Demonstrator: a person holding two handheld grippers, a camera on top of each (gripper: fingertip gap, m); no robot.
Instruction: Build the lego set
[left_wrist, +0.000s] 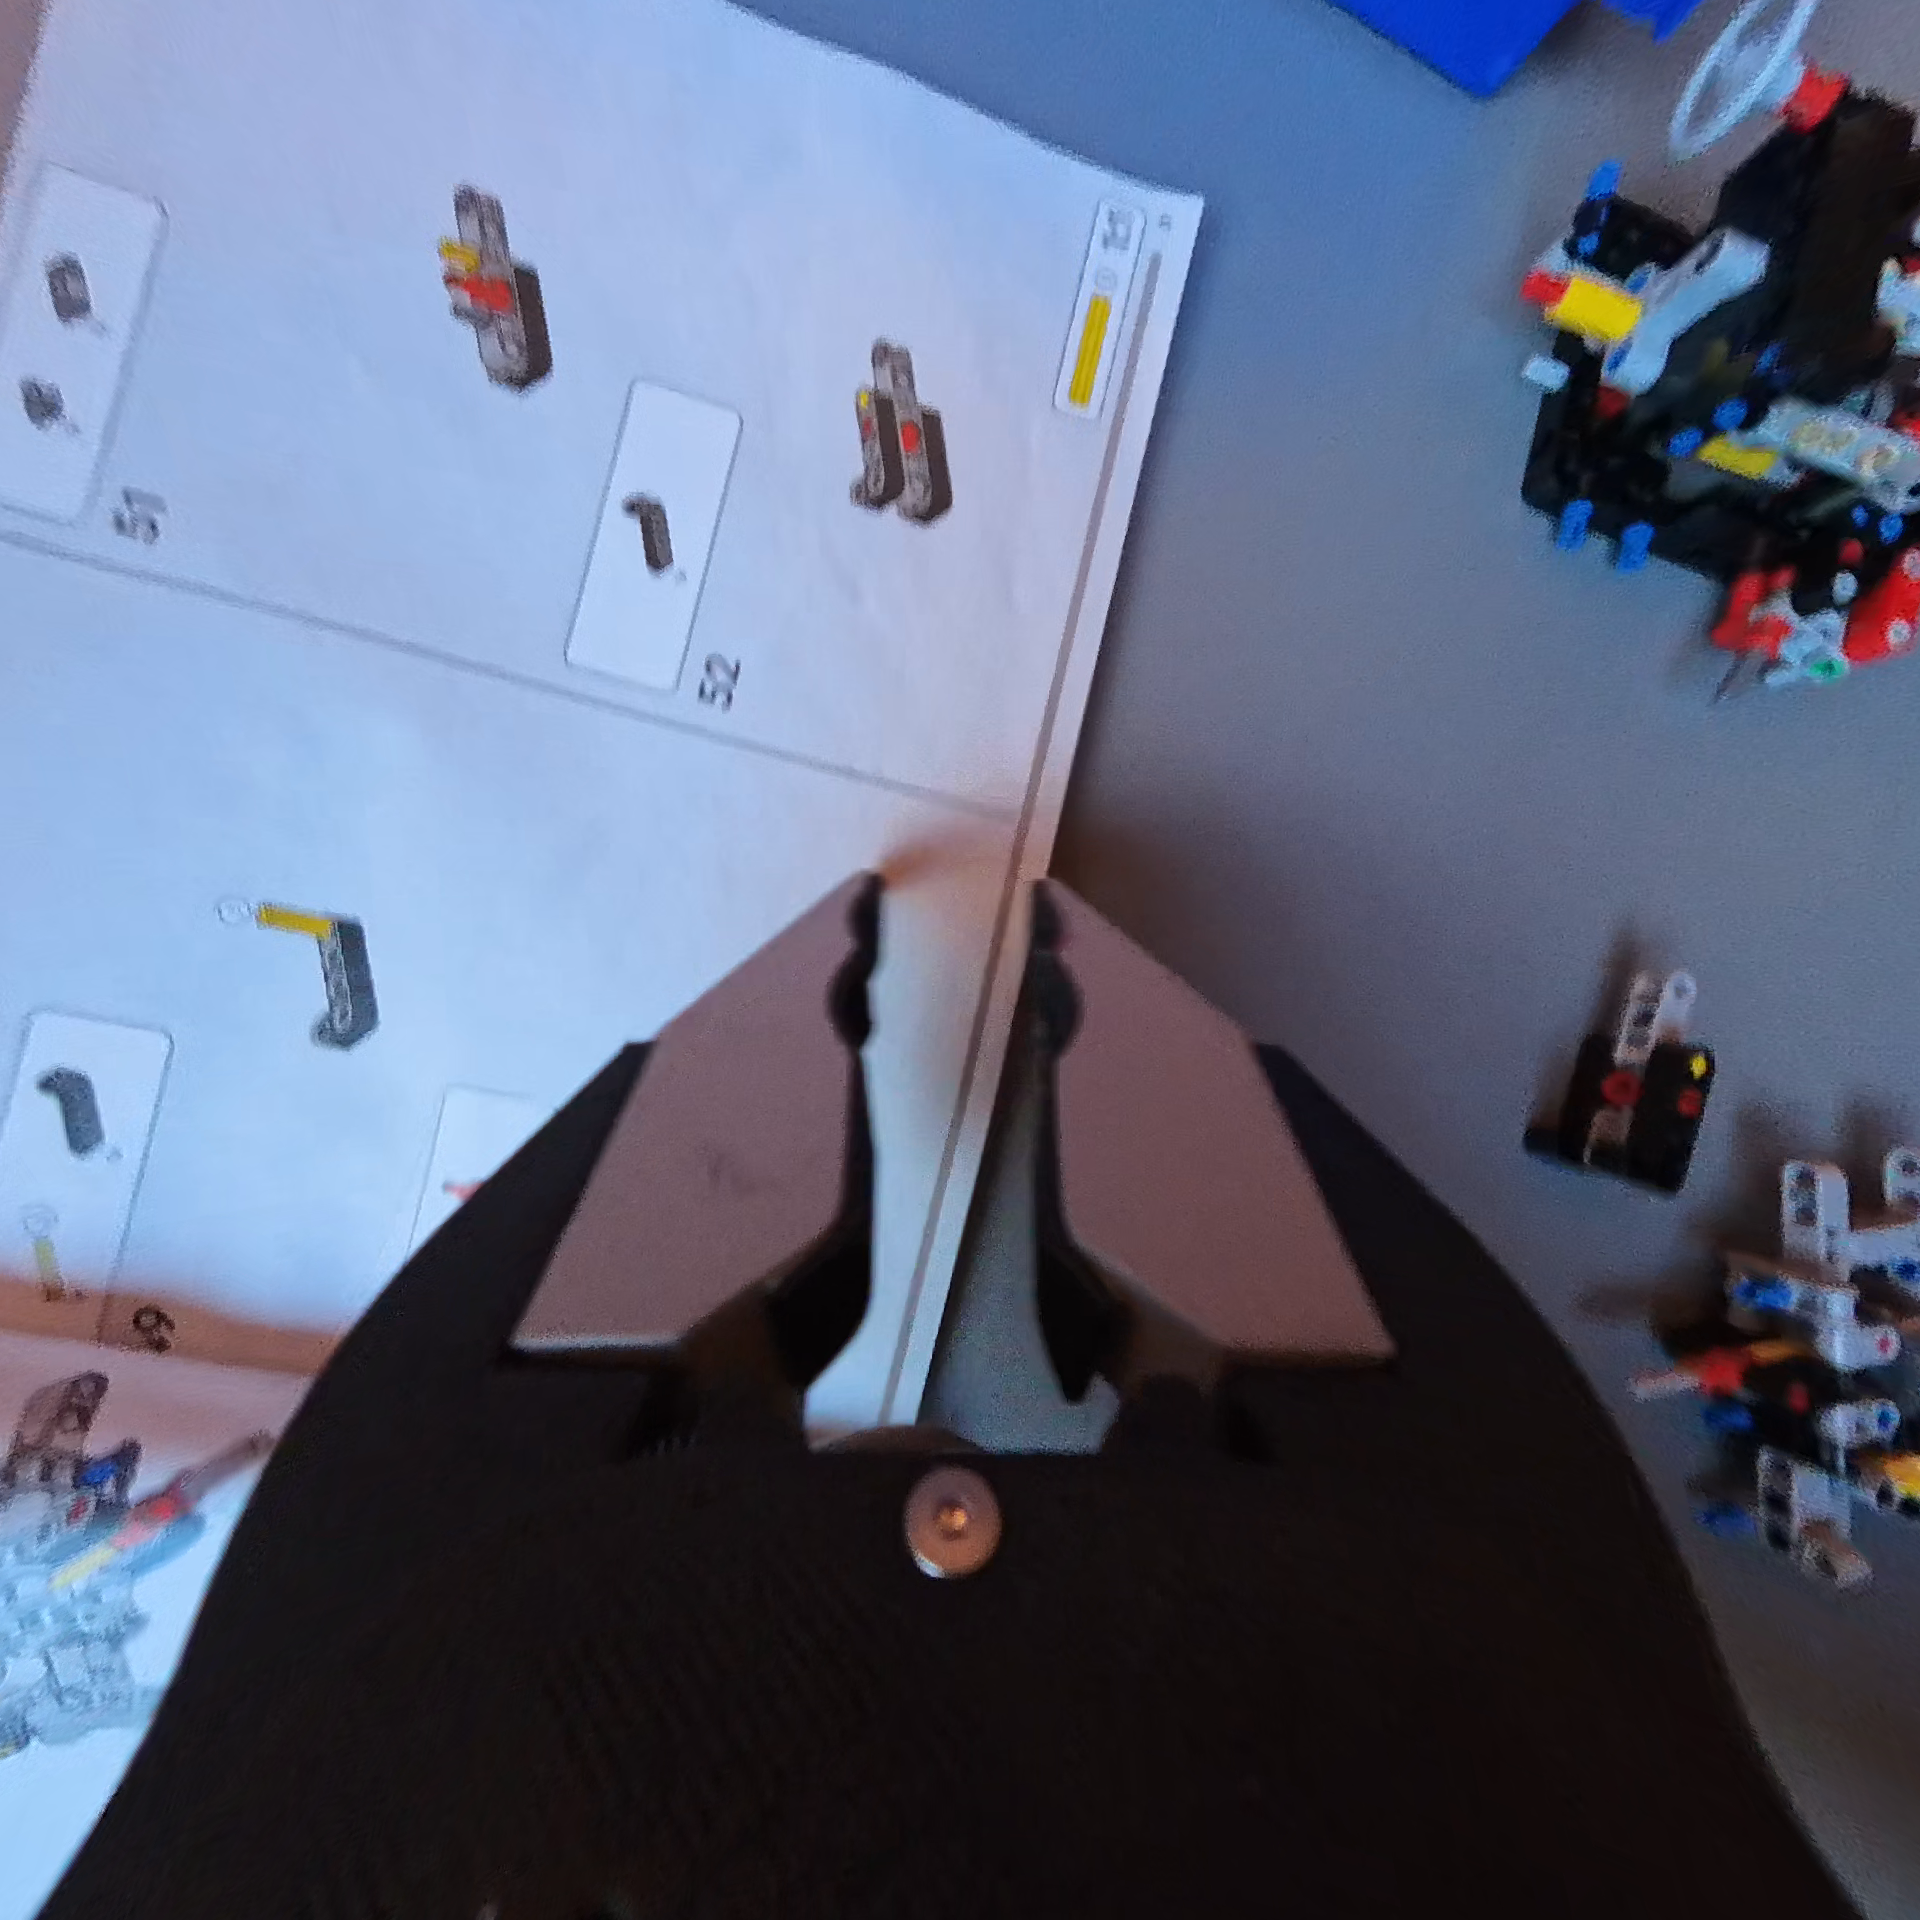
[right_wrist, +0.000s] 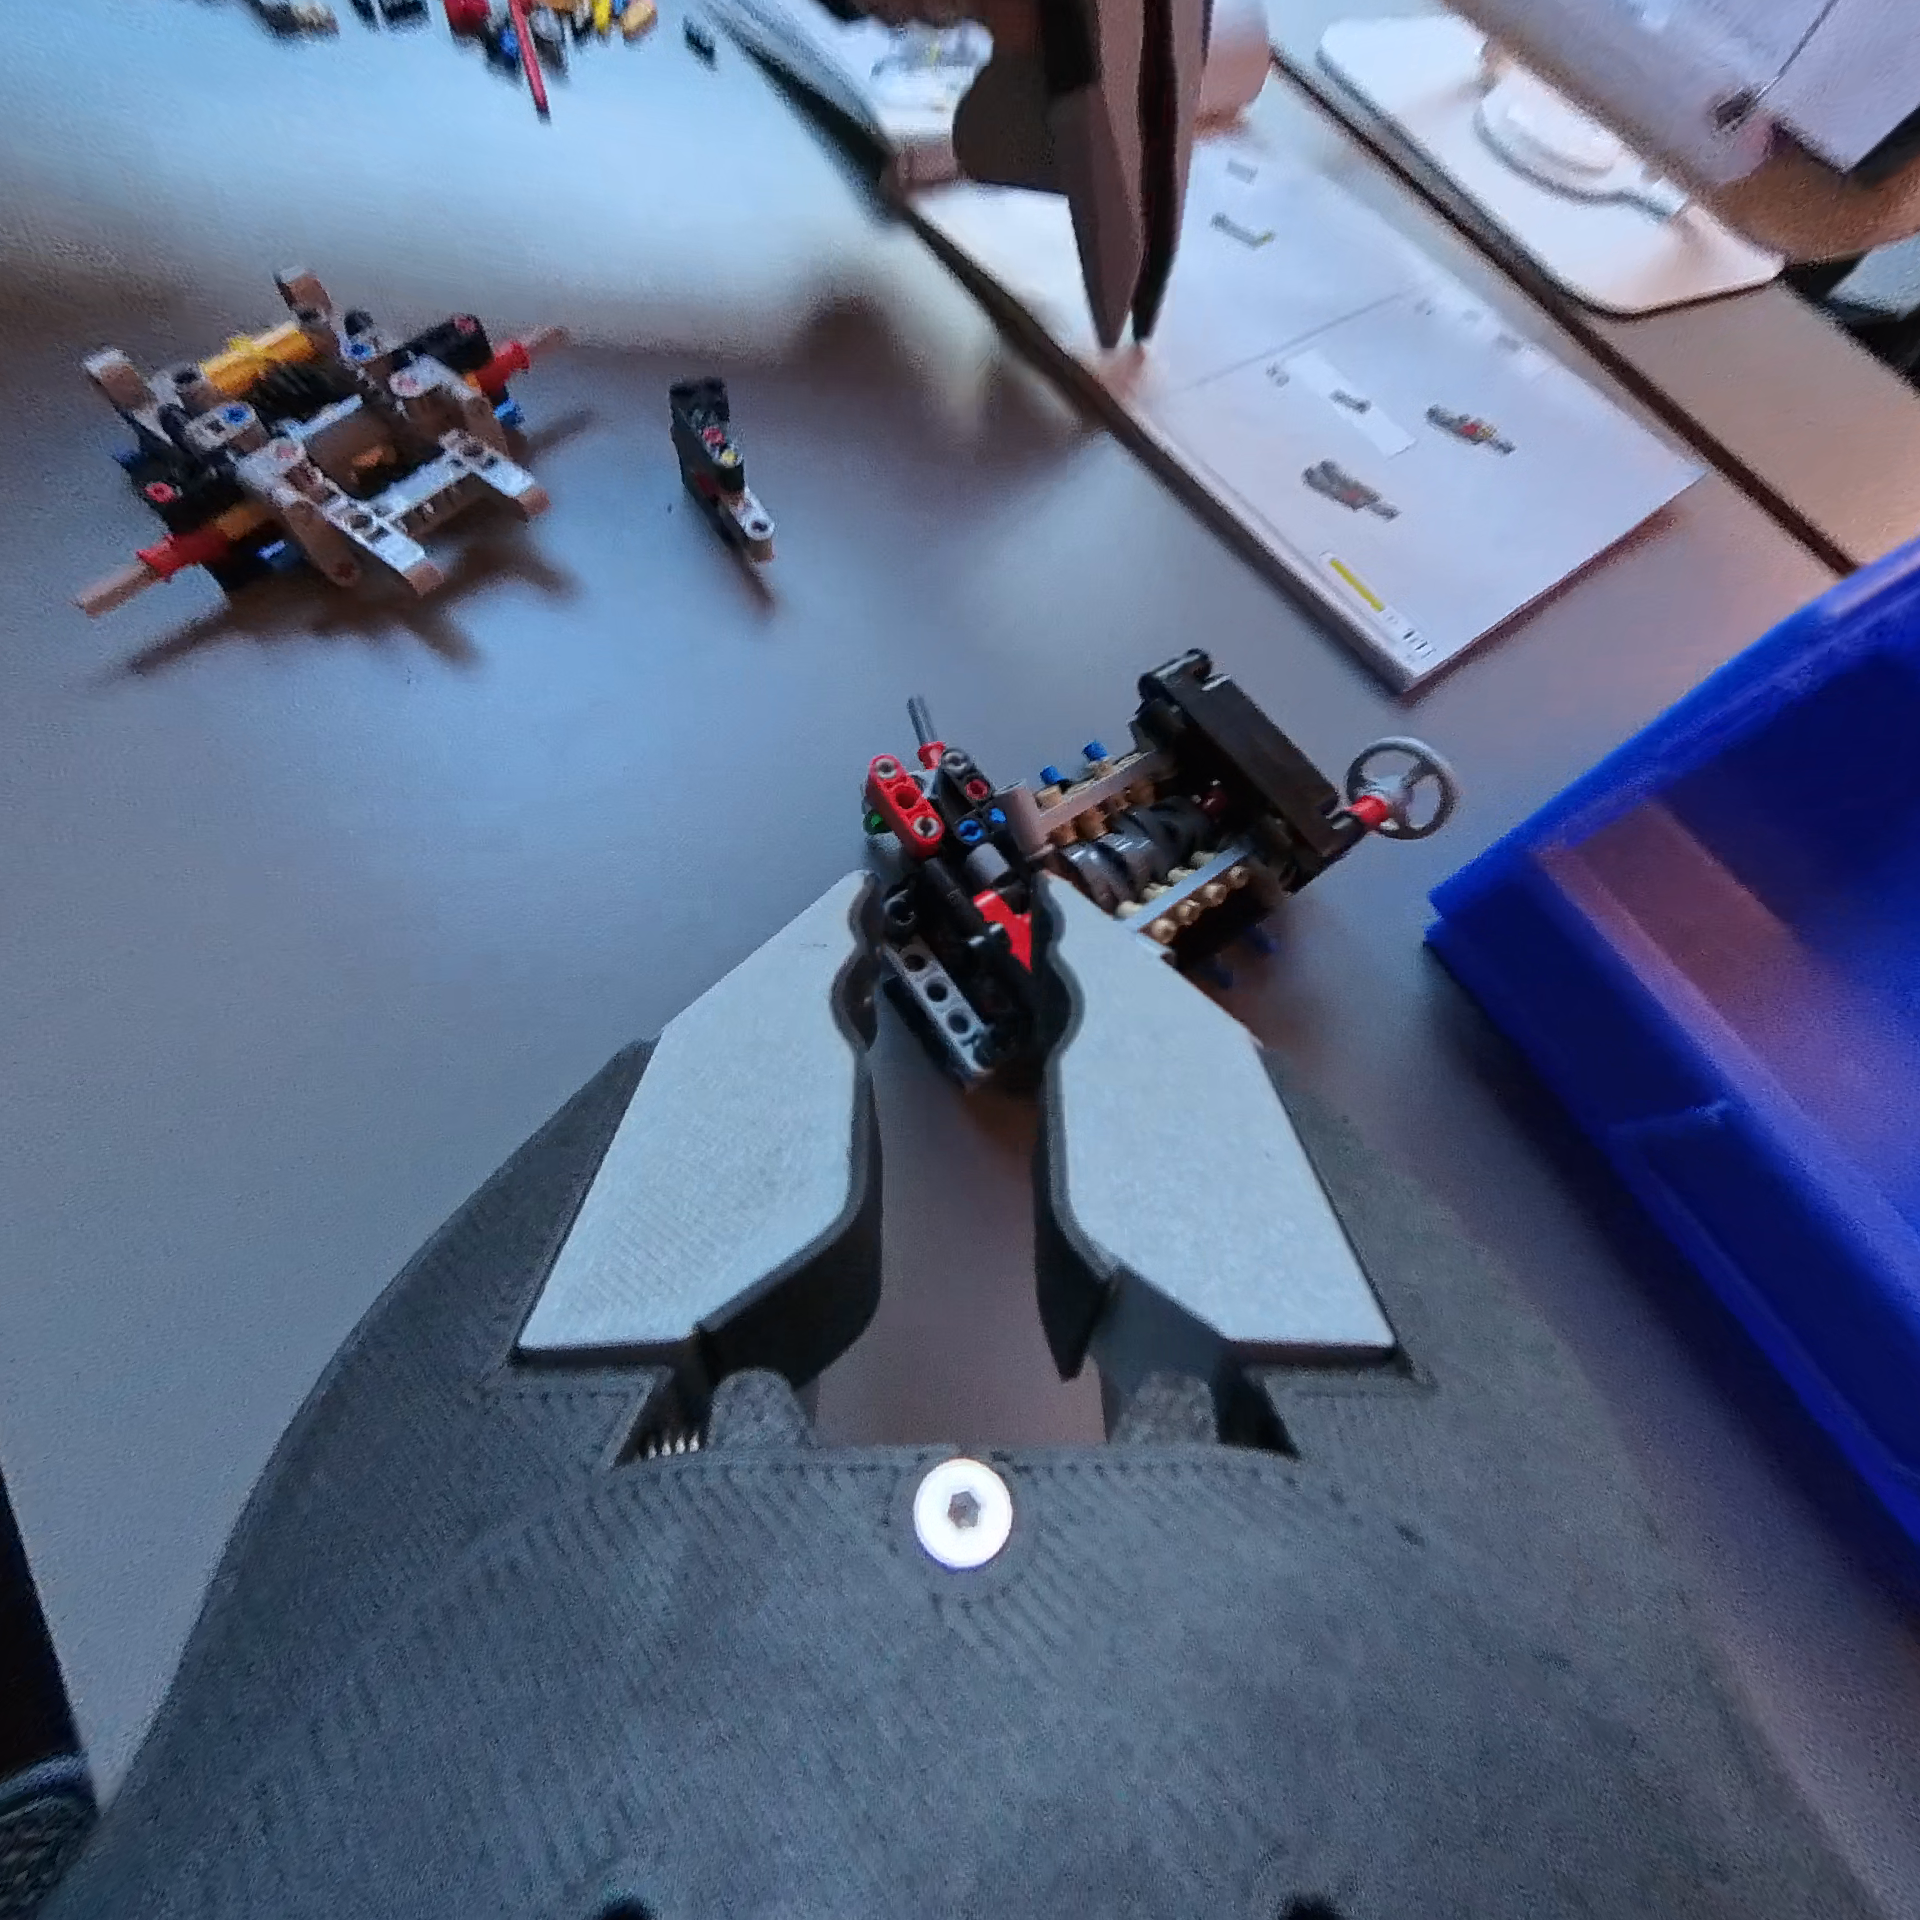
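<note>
My right gripper (right_wrist: 951, 894) is shut on the near end of a black, red and grey lego model (right_wrist: 1143, 831) with a grey steering wheel, which rests on the dark table (right_wrist: 416, 831). Both pads press on its black and red parts. The model also shows in the left wrist view (left_wrist: 1745, 416). My left gripper (left_wrist: 956, 883) hovers over the right edge of the open instruction booklet (left_wrist: 520, 727). Its fingers stand apart with only the page behind them. It also shows in the right wrist view (right_wrist: 1127, 332), tips down at the booklet (right_wrist: 1403, 468).
A small black sub-assembly (right_wrist: 712, 447) and a larger grey, black and orange assembly (right_wrist: 312, 447) lie on the table to the left. A blue bin (right_wrist: 1714, 987) stands at the right. Loose parts (right_wrist: 499, 21) lie at the far edge. A white stand (right_wrist: 1538, 156) sits behind the booklet. My hands' fingertips stand some 25 cm from each other.
</note>
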